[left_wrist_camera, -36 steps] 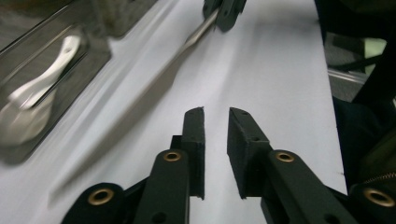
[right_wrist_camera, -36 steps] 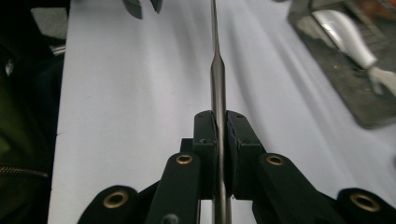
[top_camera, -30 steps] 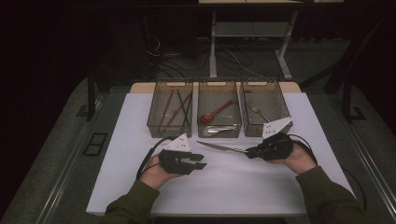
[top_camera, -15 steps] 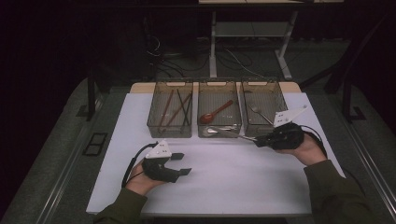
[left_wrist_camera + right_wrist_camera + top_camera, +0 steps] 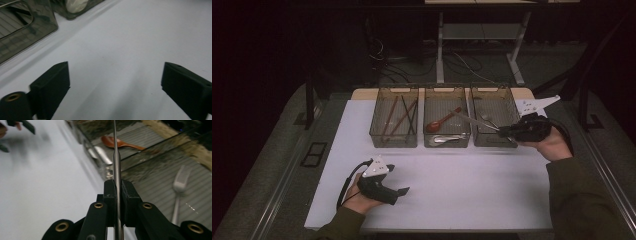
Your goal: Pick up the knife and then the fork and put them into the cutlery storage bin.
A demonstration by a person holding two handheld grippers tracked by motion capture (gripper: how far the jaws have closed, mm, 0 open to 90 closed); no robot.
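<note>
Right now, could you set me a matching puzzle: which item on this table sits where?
Things:
1. chopsticks
2. red spoon
3. fork
4. thin metal utensil

Places:
A. middle bin
B. clamped in the right gripper
C. left bin
D. right bin

Pairs: 1-C, 2-A, 3-D, 4-B

Three bins stand in a row at the far edge of the table point(image 5: 452, 195). Left bin point(image 5: 394, 142): chopsticks point(image 5: 399, 117). Middle bin point(image 5: 447, 142): two spoons point(image 5: 443, 122). Right bin point(image 5: 492, 141): a fork point(image 5: 486, 119). Left gripper point(image 5: 398, 181) near front-left; right gripper point(image 5: 503, 131) over the right bin.
</note>
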